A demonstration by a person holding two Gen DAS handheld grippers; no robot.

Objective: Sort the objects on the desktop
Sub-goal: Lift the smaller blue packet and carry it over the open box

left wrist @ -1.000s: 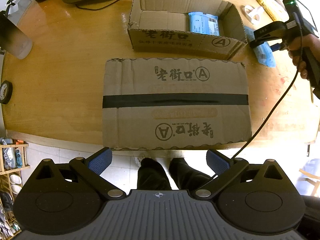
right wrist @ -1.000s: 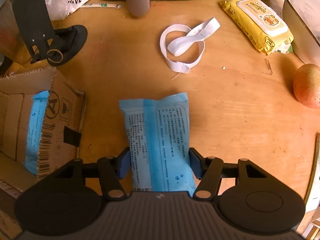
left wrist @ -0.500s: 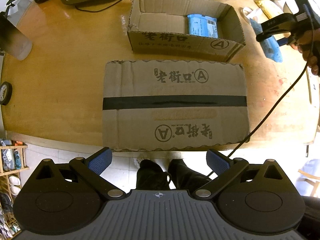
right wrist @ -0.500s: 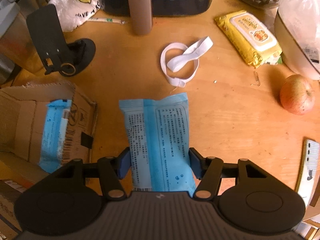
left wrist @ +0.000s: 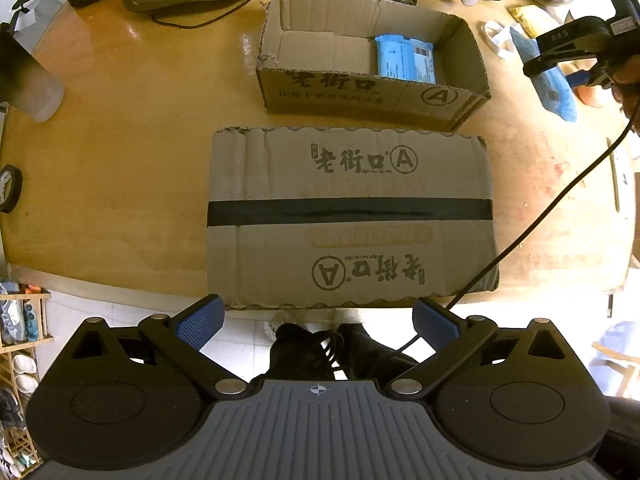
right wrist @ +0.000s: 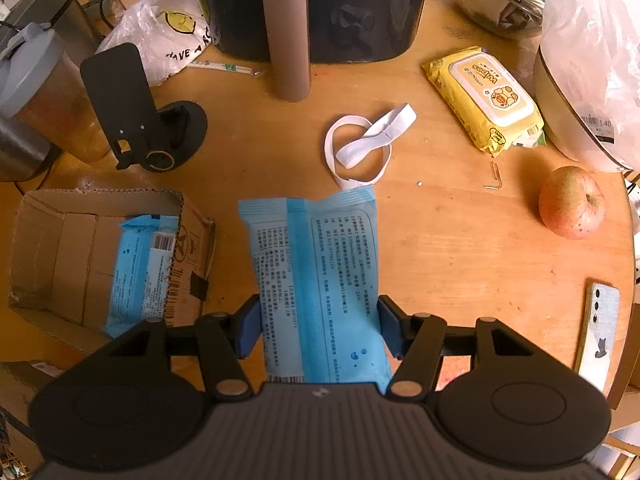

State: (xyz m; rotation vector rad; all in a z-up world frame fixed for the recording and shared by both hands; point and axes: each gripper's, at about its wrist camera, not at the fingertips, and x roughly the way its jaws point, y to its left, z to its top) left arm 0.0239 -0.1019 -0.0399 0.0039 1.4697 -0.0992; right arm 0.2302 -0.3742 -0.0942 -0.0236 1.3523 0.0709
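Right tool (right wrist: 318, 330) pinches 1 blue packet (right wrist: 316, 280); left tool (left wrist: 318, 320) spread; 1 packet (left wrist: 405, 60) boxed.

- Blue packet (right wrist: 318, 280), flat plastic pouch printed with small dark text, lifted clear of the wooden table (right wrist: 460, 248), pinched at both long edges near its lower end, far end pointing away.
- Second blue packet (left wrist: 404, 60) with a barcode, lying flat at the right end inside the open cardboard box (left wrist: 360, 96).
- Box open-topped, printed with characters and a circled A, standing just behind a flat taped cardboard sheet (left wrist: 348, 216).
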